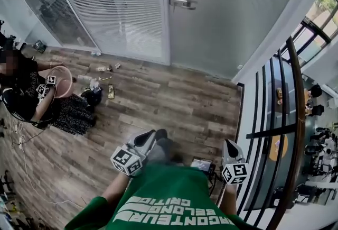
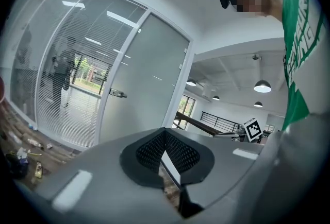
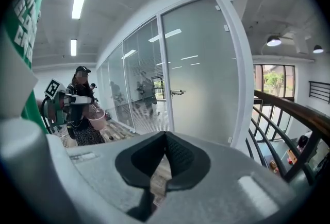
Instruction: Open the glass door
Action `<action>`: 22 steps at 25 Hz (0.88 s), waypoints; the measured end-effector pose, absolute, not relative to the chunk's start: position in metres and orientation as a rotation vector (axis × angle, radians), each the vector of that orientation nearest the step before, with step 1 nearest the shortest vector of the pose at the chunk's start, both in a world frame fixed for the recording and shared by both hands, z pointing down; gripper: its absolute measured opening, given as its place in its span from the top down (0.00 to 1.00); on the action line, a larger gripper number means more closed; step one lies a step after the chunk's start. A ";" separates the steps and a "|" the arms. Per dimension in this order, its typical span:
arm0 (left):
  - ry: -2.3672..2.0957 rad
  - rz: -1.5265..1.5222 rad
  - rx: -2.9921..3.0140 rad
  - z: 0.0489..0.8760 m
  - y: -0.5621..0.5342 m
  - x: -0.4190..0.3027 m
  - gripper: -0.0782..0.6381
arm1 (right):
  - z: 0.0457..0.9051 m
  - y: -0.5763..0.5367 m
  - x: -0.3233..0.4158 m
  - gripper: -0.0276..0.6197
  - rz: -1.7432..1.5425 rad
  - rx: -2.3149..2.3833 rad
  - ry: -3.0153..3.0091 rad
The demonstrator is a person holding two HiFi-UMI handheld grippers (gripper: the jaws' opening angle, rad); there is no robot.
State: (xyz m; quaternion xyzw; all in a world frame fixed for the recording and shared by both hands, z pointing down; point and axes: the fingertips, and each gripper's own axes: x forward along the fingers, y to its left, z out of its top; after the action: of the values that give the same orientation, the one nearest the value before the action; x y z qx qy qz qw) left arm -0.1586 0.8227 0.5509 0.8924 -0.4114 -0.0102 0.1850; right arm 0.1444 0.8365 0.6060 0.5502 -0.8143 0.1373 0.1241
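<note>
Jaws of the left gripper [image 1: 150, 139] and right gripper [image 1: 228, 144] were pressed together and empty, well short of the closed glass door [image 1: 227, 17], with open wooden floor [image 1: 179, 102] between. A railing [image 1: 289, 118] edged the room to the door's right. Ceiling lamps [image 2: 262, 85] showed only in the gripper views.

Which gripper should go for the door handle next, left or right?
Right gripper, probably: its view shows the door handle almost straight ahead of its shut jaws, while the left gripper sees it off to one side. Both are empty and well short of the door.
</note>
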 end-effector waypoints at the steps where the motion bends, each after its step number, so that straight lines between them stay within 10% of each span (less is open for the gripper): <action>1: -1.160 -0.031 2.513 0.552 0.816 -0.159 0.87 | 0.607 0.830 0.143 0.97 0.401 1.597 -2.376; 22: -1.155 -0.151 2.468 0.553 0.591 -0.188 0.87 | 0.567 0.604 0.107 0.97 0.292 1.499 -2.330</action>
State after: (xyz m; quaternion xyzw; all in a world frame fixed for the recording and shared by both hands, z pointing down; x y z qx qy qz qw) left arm -0.1882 0.5914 0.5535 0.8851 -0.4142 -0.0540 0.2050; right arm 0.1069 0.6039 0.5672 0.5297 -0.8232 0.1030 0.1767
